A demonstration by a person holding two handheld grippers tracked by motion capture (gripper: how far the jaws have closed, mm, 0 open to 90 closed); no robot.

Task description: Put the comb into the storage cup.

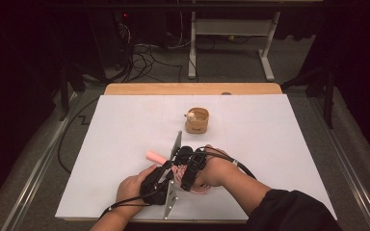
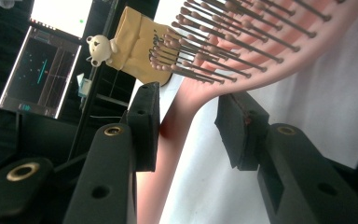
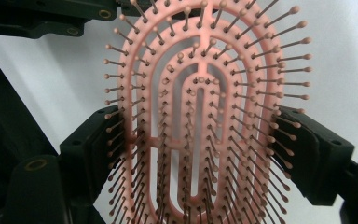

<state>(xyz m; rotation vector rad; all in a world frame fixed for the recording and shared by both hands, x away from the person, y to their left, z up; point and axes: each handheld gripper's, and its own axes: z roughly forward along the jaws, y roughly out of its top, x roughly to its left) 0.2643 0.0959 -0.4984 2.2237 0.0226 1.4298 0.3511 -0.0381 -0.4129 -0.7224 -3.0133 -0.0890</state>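
Observation:
A pink hairbrush (image 1: 155, 157) is held just above the white table near its front middle, its handle end sticking out to the left. My left gripper (image 2: 191, 128) is open around the handle (image 2: 168, 140), which rests against the left pad (image 2: 145, 126) with a gap to the other pad. My right gripper (image 3: 205, 144) is shut across the oval bristle head (image 3: 200, 116), with a pad at each edge. In the high view the left gripper (image 1: 166, 173) and the right gripper (image 1: 189, 174) meet over the brush, and both hands hide most of the head.
A small tan wooden cup (image 1: 197, 120) with a little white bear (image 1: 191, 115) on its rim stands at the table's centre back; the cup (image 2: 140, 39) also appears beyond the bristles. White sheet (image 1: 279, 144) covers the table. Desk legs and cables lie on the floor behind.

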